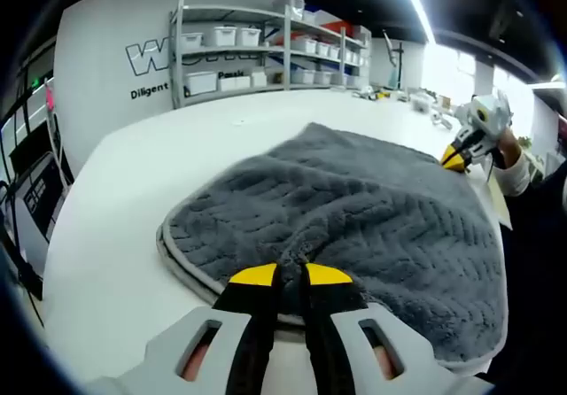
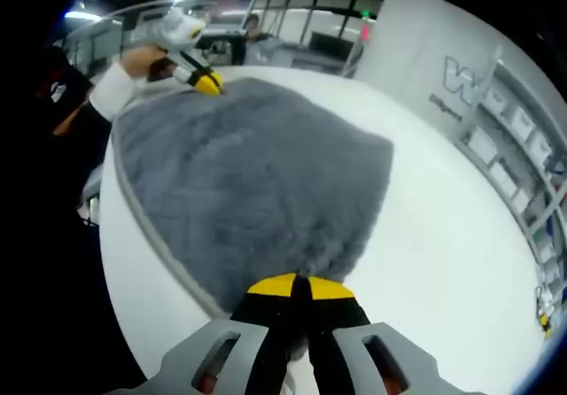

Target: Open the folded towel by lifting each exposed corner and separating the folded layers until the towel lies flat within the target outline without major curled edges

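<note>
Here, both the left gripper (image 1: 291, 274) and right gripper (image 2: 295, 286) low over the table (image 1: 115, 227), each clamped on opposite towel (image 1: 354, 209) corners.

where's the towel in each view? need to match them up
Left gripper view: the grey towel spreads from bottom centre up and right; the left gripper is shut on its near edge.
Right gripper view: the towel runs from bottom centre to upper left; the right gripper is shut on its near edge.
Shared landmark: the shelving rack, upper centre in the left view, right edge in the right view.
</note>
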Demonstrator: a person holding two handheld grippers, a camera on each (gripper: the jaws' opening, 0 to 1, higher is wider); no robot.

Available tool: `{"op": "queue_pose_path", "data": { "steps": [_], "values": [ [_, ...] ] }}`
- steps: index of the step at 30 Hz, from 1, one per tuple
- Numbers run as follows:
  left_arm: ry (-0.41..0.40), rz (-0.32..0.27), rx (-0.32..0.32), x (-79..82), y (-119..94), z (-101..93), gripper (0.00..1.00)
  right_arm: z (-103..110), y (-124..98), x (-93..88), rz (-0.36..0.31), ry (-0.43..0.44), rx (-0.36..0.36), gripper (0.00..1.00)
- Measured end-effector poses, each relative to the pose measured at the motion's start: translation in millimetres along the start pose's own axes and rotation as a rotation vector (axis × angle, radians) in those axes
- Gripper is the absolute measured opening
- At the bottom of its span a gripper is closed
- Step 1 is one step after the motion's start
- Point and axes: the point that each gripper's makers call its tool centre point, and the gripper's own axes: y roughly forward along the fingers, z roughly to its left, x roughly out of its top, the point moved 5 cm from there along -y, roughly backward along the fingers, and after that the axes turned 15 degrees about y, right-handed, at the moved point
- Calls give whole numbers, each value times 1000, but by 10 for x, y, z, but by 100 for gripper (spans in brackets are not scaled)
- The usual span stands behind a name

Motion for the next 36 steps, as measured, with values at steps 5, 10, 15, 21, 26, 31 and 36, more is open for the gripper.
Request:
{"op": "queue_pose_path", "data": {
  "steps": [5, 10, 15, 21, 26, 31, 36],
  "values": [
    [2, -12, 1, 8, 20, 11, 9, 52, -35, -21, 12, -7, 0, 0],
    [8, -20, 3, 14, 33, 11, 9, 55, -47, -26, 13, -9, -3, 0],
    [14, -27, 15, 26, 62, 38, 9, -118, -75, 14, 9, -12, 10, 0],
    [21, -37, 30, 48, 95, 39, 9, -412, -106, 75, -8, -10, 28, 0],
    [18, -50, 38, 59, 99, 12, 10, -318, -113, 49, -25, -9, 47, 0],
    [58, -66, 64, 91, 134, 0, 10, -159, -108, 26, -43, 26, 75, 0],
    [60, -84, 69, 106, 145, -6, 10, -19, -106, 5, -54, 25, 92, 0]
  ]
}}
